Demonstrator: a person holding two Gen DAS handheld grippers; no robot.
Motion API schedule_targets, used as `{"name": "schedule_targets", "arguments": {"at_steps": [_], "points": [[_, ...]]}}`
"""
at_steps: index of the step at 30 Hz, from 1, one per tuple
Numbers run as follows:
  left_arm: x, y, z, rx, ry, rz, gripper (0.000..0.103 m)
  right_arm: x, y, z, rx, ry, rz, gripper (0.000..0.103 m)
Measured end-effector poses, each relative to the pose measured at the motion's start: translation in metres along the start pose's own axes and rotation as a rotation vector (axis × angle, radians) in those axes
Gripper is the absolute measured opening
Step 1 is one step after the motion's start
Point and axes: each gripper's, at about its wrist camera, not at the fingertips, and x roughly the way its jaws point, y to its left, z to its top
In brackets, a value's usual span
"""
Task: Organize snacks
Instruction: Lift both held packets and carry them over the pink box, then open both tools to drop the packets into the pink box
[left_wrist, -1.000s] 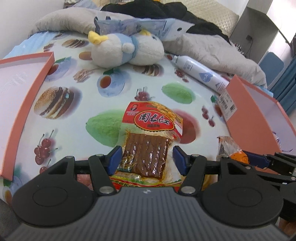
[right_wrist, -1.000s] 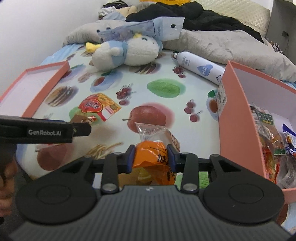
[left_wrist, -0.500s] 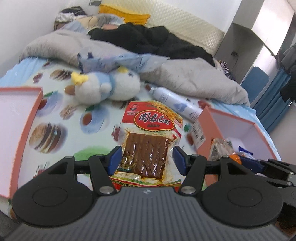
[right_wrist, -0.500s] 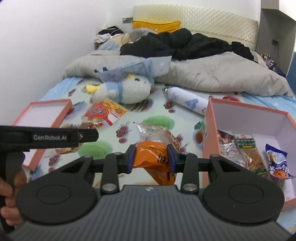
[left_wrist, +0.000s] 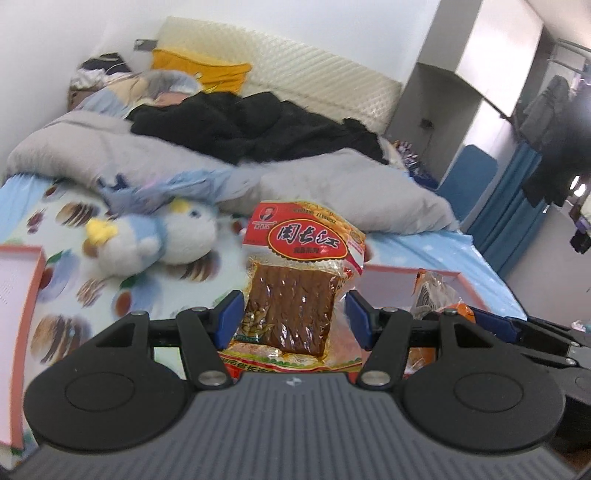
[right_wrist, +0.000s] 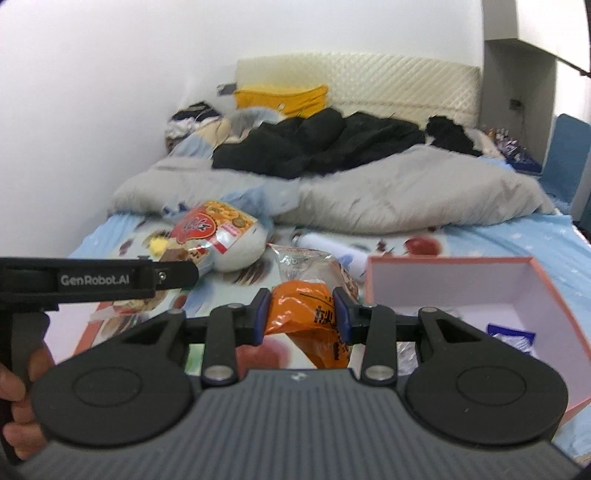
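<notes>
You are mid-carry: both snacks are up off the bed. Your left gripper (left_wrist: 293, 317) is clamped on the red tofu packet (left_wrist: 295, 280), your right gripper (right_wrist: 301, 314) on the orange packet (right_wrist: 306, 314). Next, bring each over the pink box (right_wrist: 546, 295) at the bed's right edge and let go; its contents look blurred, so choose a bare patch.

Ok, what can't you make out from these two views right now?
- Box contents: right view, mostly behind the right gripper and cut off below.
- Bottle: right view, mostly behind the orange packet.
- Box: left view, only its rim shows behind the left gripper and its red packet.
- Plush: left view, blurred.
</notes>
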Motion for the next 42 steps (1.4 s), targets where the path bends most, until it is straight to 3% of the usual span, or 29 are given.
{"name": "schedule_targets", "arguments": {"at_steps": [11, 16, 27, 35, 42], "points": [[0.004, -0.085, 0.042, 0.084, -0.068, -0.105, 0.066, -0.028, -0.061, 0.028, 0.041, -0.112, -0.078, 0.039], [0.020, -0.125, 0.044, 0.127, -0.049, -0.154, 0.066, -0.029, -0.090, 0.027, 0.066, -0.117, -0.138, 0.039], [0.104, -0.175, 0.007, 0.178, 0.140, -0.184, 0.066, -0.008, -0.157, -0.014, 0.147, 0.026, -0.264, 0.040], [0.168, -0.178, -0.017, 0.182, 0.329, -0.172, 0.066, 0.033, -0.191, -0.053, 0.253, 0.174, -0.246, 0.040], [0.184, -0.172, -0.021, 0.181, 0.386, -0.166, 0.067, 0.043, -0.196, -0.066, 0.296, 0.193, -0.225, 0.040]]}}
